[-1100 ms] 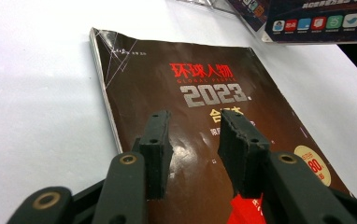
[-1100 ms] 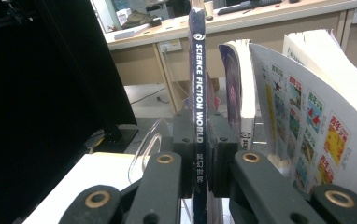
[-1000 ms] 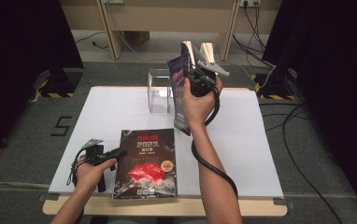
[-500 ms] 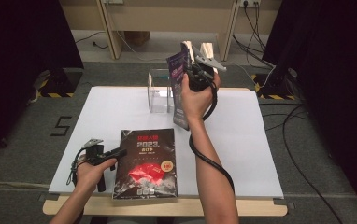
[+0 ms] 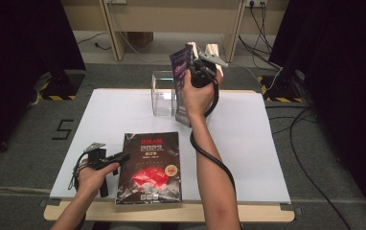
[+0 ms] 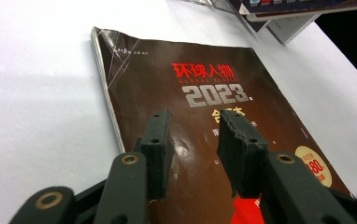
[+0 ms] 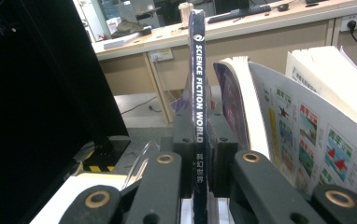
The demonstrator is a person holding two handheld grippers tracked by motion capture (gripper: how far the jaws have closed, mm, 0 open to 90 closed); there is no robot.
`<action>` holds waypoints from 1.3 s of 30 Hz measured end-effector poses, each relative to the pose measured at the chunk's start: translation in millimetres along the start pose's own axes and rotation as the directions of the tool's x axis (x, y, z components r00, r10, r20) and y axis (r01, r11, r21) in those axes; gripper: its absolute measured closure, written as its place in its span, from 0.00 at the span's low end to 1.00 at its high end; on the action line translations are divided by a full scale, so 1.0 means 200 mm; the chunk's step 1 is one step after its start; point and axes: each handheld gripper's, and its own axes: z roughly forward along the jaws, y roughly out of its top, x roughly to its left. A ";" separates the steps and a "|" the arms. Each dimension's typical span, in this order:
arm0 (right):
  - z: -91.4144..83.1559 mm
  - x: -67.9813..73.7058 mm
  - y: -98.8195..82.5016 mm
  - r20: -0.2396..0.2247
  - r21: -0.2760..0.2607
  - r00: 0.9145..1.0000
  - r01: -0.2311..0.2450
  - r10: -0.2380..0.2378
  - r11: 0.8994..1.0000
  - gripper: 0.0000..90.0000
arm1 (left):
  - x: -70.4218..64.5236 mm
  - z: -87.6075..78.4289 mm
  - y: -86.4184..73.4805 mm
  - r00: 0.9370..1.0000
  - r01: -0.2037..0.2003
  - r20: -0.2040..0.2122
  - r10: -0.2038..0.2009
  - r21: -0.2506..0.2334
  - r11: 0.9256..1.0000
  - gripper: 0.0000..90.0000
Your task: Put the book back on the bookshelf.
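At upper centre, the right gripper (image 5: 194, 72) clamps the slim magazine (image 7: 197, 70) upright; next, slot it into the clear holder (image 5: 163, 93). The left gripper (image 6: 197, 140) hovers half-open, empty.

Thin purple magazine (image 5: 182, 86) upright above the clear holder (image 5: 163, 93), spine reading "Science Fiction World".

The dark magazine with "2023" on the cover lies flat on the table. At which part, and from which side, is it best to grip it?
Probably at its left edge, coming in low from the left. The dark magazine lies flat on the white table, so only an edge offers a bite. In the left gripper view its pages lift slightly along that edge, and the left gripper hovers over the cover, jaws apart with nothing between them.
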 end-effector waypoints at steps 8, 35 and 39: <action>0.09 0.02 -0.08 0.045 0.019 0.998 0.049 -0.050 0.999 0.94 | 0.01 0.00 0.00 1.000 0.007 0.002 -0.007 0.001 1.000 0.71; -0.43 -0.04 -0.25 -0.004 0.104 0.987 0.163 -0.163 0.981 0.89 | 0.01 0.01 -0.02 1.000 0.011 0.002 -0.011 0.016 1.000 0.71; -0.44 -0.04 -0.26 0.010 0.141 0.987 0.159 -0.162 0.977 0.87 | 0.02 0.01 -0.02 1.000 0.014 0.001 -0.014 0.011 1.000 0.71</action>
